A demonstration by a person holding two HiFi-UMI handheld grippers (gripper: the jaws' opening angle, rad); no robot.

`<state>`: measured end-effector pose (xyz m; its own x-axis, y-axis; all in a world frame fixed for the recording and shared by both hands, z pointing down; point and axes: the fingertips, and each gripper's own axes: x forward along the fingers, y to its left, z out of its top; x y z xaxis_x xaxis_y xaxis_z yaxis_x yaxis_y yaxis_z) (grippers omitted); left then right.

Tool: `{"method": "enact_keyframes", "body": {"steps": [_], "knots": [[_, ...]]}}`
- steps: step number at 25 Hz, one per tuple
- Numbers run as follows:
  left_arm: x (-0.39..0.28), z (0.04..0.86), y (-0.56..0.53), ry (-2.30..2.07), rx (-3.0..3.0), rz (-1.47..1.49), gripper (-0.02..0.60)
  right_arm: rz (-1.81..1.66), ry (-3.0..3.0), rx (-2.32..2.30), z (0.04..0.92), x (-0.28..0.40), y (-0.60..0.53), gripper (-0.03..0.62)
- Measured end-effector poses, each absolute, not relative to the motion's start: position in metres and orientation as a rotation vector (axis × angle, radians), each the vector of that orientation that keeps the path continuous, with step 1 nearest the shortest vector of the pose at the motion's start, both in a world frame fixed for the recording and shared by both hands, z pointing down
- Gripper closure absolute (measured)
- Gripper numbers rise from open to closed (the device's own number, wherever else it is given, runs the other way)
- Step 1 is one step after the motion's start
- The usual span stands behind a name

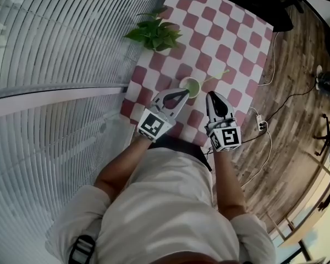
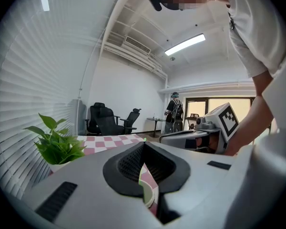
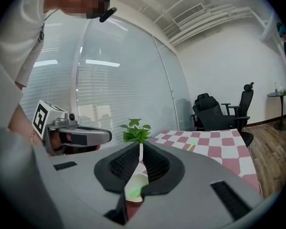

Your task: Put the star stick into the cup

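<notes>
A pale green cup (image 1: 191,86) stands on the red-and-white checked tablecloth (image 1: 225,32). A thin green star stick (image 1: 217,76) leans out of the cup toward the upper right. My left gripper (image 1: 185,92) hovers just in front of the cup on its near left, its jaws closed tip to tip with nothing between them. To the cup's near right my right gripper (image 1: 210,95) is also shut and empty. In the right gripper view the cup (image 3: 133,191) shows below the closed jaws and the stick's far end (image 3: 193,146) shows beyond them. The cup's rim (image 2: 148,194) peeks under the left jaws.
A potted green plant (image 1: 154,33) sits at the table's far left by the window blinds (image 1: 55,65). A power strip with cables (image 1: 259,124) lies on the wooden floor to the right. Black office chairs (image 3: 219,111) and a standing person (image 2: 173,111) are far off.
</notes>
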<state>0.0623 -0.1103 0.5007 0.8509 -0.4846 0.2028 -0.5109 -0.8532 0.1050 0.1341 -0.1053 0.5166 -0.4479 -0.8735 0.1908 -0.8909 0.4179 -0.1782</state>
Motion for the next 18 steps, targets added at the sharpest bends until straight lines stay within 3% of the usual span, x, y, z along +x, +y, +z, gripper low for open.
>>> {"method": "enact_keyframes", "body": {"steps": [18], "knots": [[0.068, 0.393, -0.087, -0.755, 2.886, 0.154, 0.549, 0.258, -2.618, 1.513, 0.404, 0.111, -0.081, 0.562]]}}
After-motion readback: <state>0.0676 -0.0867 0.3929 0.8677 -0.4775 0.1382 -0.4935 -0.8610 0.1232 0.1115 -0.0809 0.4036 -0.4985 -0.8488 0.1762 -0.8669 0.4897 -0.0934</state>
